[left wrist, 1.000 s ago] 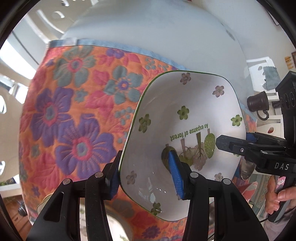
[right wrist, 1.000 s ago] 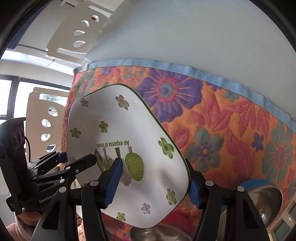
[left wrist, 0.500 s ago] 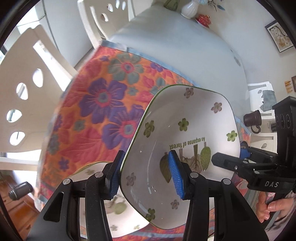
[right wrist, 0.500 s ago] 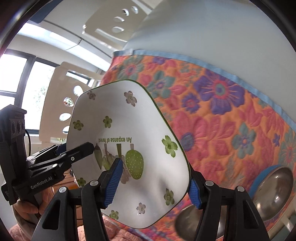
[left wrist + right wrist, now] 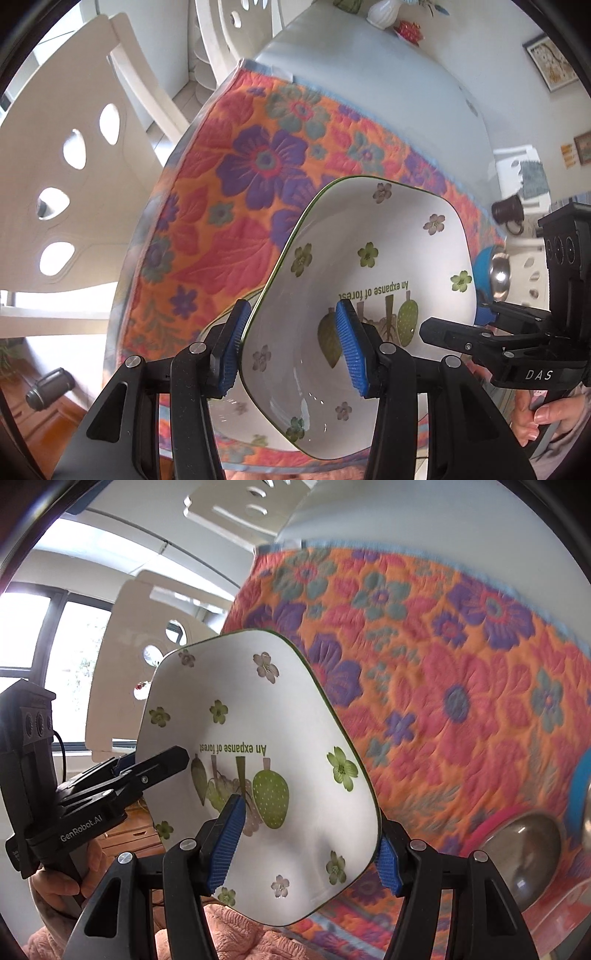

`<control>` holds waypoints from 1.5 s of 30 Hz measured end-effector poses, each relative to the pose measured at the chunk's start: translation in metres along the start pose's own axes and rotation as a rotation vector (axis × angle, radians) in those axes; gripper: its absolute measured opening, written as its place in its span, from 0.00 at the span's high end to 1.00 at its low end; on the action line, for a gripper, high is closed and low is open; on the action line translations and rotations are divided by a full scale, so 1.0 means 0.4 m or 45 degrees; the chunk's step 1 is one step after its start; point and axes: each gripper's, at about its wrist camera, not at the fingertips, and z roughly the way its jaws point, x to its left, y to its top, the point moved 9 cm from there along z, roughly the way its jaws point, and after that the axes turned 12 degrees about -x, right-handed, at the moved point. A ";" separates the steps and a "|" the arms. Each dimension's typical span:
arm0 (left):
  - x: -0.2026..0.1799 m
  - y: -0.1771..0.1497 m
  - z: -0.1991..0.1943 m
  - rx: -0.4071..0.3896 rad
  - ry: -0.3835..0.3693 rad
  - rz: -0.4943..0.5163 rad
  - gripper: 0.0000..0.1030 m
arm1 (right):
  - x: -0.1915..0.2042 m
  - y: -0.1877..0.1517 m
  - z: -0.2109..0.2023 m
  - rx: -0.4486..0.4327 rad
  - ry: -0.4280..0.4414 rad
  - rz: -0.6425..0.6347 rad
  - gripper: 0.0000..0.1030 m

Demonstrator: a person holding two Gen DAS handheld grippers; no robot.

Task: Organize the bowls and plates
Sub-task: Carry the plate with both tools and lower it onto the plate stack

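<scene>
A white square dish [image 5: 373,280] with green flowers and the words "An expanse of forest" is held in the air by both grippers. My left gripper [image 5: 291,347] is shut on its left rim. My right gripper [image 5: 310,834] is shut on its right rim; it also shows in the left wrist view [image 5: 476,328]. The dish [image 5: 258,768] hangs tilted over the near left part of the floral mat [image 5: 240,206]. A second dish of the same pattern [image 5: 236,413] lies on the mat just below it, mostly hidden.
Steel bowls, one with a blue outside [image 5: 580,786] and one with a pink outside [image 5: 517,845], sit on the mat [image 5: 461,686] to the right. White chairs [image 5: 66,155] stand at the table's left side. A vase [image 5: 382,13] stands at the far end.
Both grippers have carried the dish toward the near left corner of the mat. The second dish below has come into view.
</scene>
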 end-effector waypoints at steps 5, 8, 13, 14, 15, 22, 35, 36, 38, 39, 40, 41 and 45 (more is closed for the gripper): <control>0.042 -0.046 0.018 0.047 -0.006 0.035 0.58 | 0.014 -0.063 0.052 0.052 -0.022 0.040 0.39; 0.069 -0.072 0.028 0.075 -0.001 0.052 0.58 | 0.023 -0.088 0.077 0.079 -0.031 0.053 0.39; 0.102 -0.100 0.041 0.105 0.008 0.069 0.58 | 0.037 -0.118 0.117 0.110 -0.039 0.077 0.39; 0.106 -0.105 0.043 0.109 0.007 0.071 0.58 | 0.039 -0.124 0.124 0.113 -0.042 0.081 0.39; 0.110 -0.109 0.046 0.113 0.006 0.076 0.58 | 0.039 -0.130 0.131 0.119 -0.047 0.088 0.39; 0.126 -0.138 0.071 0.144 0.011 0.101 0.58 | 0.014 -0.164 0.153 0.140 -0.065 0.129 0.39; 0.156 -0.171 0.096 0.164 0.052 0.126 0.58 | 0.022 -0.178 0.184 0.146 -0.071 0.170 0.39; 0.159 -0.174 0.098 0.168 0.051 0.120 0.58 | 0.022 -0.180 0.188 0.150 -0.073 0.172 0.39; 0.162 -0.180 0.103 0.173 0.051 0.112 0.58 | 0.023 -0.184 0.190 0.154 -0.079 0.172 0.39; 0.161 -0.181 0.103 0.166 0.051 0.114 0.58 | 0.023 -0.183 0.190 0.151 -0.080 0.174 0.39; 0.162 -0.182 0.102 0.166 0.050 0.116 0.58 | 0.022 -0.181 0.189 0.147 -0.081 0.181 0.39; 0.161 -0.183 0.103 0.168 0.048 0.117 0.58 | 0.021 -0.179 0.189 0.145 -0.079 0.189 0.39; 0.159 -0.185 0.109 0.173 0.039 0.114 0.58 | 0.011 -0.167 0.183 0.126 -0.077 0.234 0.39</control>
